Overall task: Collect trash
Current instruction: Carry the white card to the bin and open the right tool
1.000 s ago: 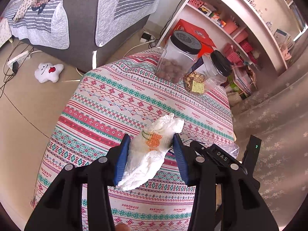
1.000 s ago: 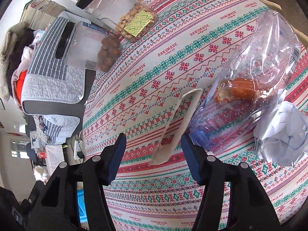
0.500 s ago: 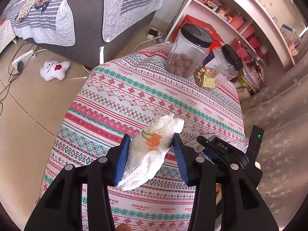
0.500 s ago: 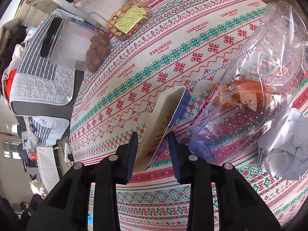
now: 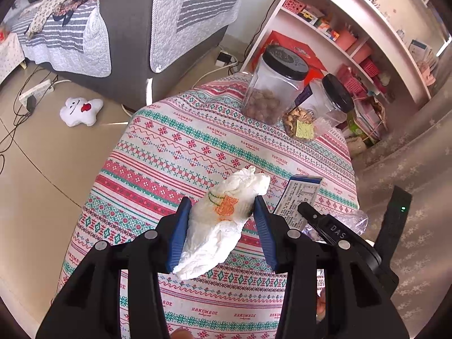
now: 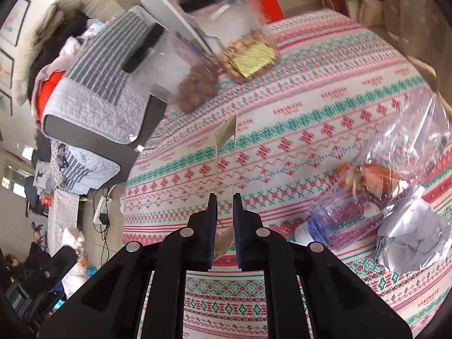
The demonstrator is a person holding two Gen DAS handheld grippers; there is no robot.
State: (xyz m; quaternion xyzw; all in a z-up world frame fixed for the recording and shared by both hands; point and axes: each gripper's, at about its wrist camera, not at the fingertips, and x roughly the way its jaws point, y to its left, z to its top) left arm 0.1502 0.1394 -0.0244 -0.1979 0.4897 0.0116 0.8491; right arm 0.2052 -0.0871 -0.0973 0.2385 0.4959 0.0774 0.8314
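My left gripper (image 5: 220,209) is shut on a crumpled white paper wrapper (image 5: 223,220) with an orange print and holds it above the patterned tablecloth (image 5: 180,152). My right gripper (image 6: 225,200) is shut on a flattened small carton (image 6: 226,152), seen edge-on and lifted off the cloth; the carton also shows in the left wrist view (image 5: 299,197), with the right gripper's body behind it. A clear plastic bag (image 6: 395,175) with an orange scrap and a plastic bottle lies to the right, beside a crumpled white paper ball (image 6: 409,237).
Two clear jars with black lids (image 5: 276,84) (image 5: 325,107) stand at the table's far edge. A grey sofa (image 5: 135,28) and a white plush toy (image 5: 80,110) on the floor lie to the left. A pink shelf unit (image 5: 353,28) stands behind the table.
My right gripper closed on the carton and lifted it upright off the cloth. My left gripper rose a little, still holding the wrapper.
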